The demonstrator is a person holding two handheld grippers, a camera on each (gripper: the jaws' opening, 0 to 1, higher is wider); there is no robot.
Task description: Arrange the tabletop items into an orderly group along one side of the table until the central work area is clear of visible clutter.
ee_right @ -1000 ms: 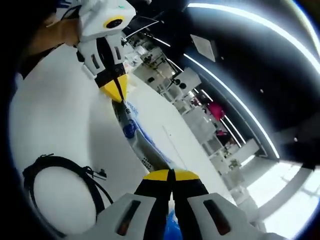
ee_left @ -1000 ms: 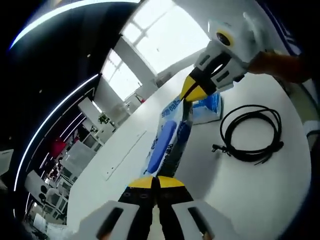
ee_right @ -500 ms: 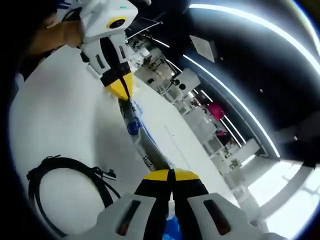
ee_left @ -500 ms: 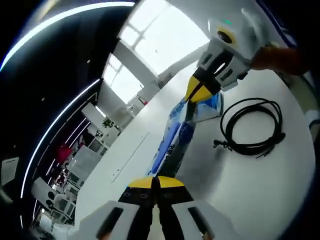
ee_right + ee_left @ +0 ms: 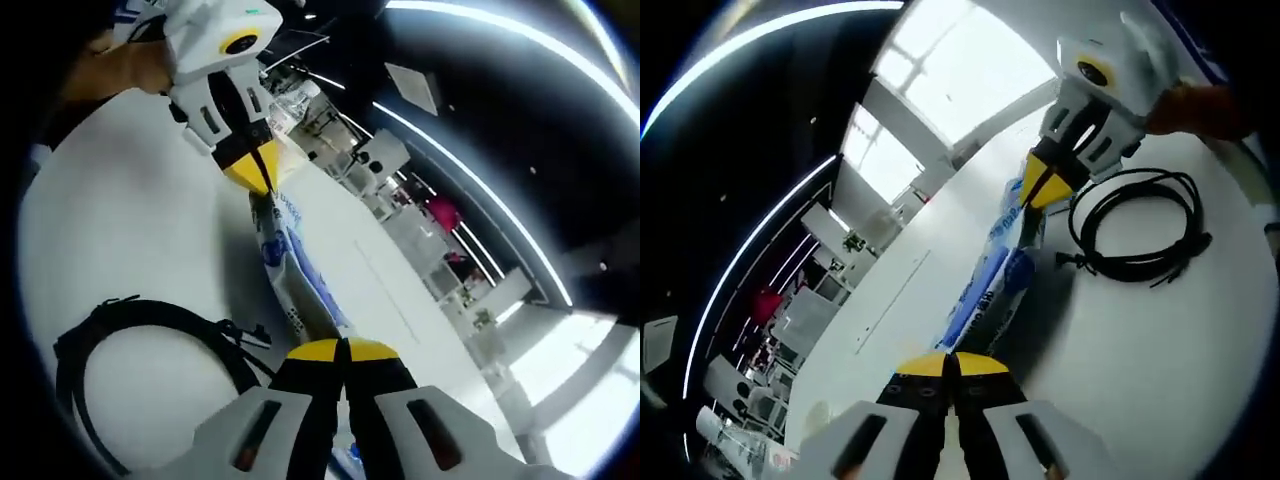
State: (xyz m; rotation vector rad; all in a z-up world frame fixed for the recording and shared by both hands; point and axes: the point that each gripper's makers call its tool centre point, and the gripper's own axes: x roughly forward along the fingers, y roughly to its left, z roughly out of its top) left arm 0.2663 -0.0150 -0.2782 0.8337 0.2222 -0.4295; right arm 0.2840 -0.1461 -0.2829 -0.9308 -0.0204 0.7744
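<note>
In the left gripper view, the white table spreads across the lower right, and everything else is placed against it. The left gripper rises from the bottom edge with its yellow-tipped jaws pressed together on the near end of a blue and white packet. The packet stretches away from those jaws, raised above the table and casting a shadow on it just to its right. At the packet's far end, the right gripper comes in from the upper right, its jaws pinched on that end. Right of the packet, a coiled black cable lies flat on the table, near the right gripper's tips.

In the right gripper view, the cable lies on the table at the lower left. Right of it, the packet runs between the left gripper above and the right gripper at the bottom, both clamped tight on its ends.
</note>
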